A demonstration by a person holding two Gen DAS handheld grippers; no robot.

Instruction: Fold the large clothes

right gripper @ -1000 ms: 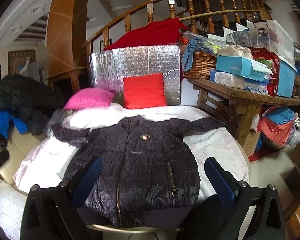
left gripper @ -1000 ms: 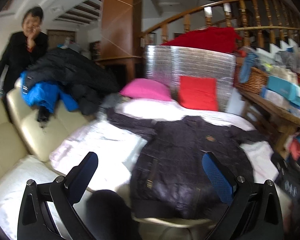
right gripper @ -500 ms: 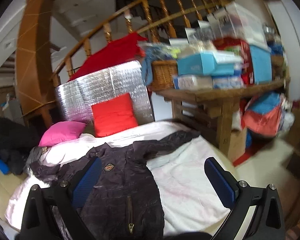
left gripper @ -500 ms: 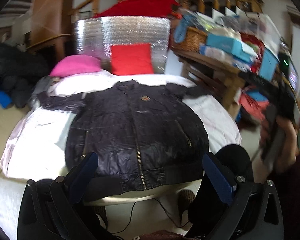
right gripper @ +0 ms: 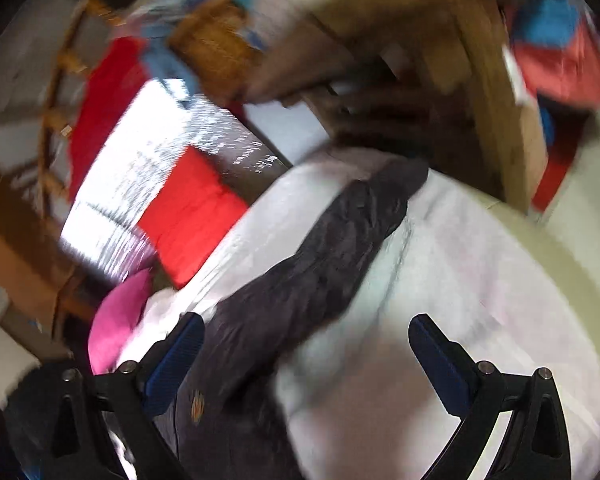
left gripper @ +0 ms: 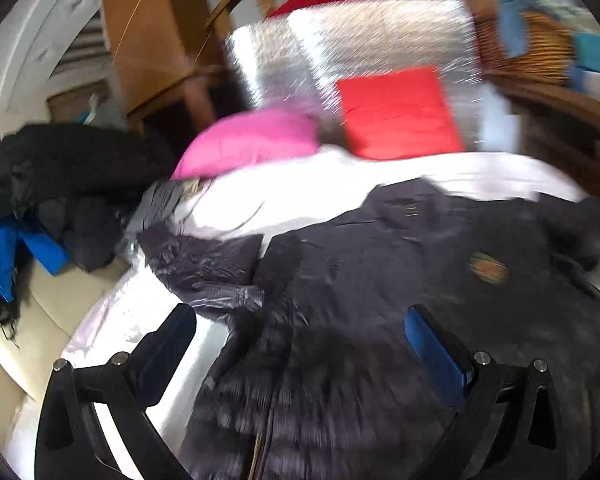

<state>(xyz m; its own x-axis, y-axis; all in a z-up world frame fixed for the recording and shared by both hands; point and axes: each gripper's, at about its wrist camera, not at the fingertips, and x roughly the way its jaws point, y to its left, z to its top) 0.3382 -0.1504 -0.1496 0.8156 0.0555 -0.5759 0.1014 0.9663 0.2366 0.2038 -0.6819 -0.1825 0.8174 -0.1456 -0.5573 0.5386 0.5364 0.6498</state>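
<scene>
No legible text — only blur

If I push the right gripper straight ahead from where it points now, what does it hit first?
Most likely the dark jacket's outstretched sleeve, which runs diagonally just ahead of the open right gripper, or the white cover beside it. The frame is blurred, so depth is uncertain.

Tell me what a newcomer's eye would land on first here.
The dark quilted jacket spread over the white sheet dominates, below both open grippers. Behind it, a bright red square cushion leans on a silver foil panel, with a pink pillow on its left.
</scene>
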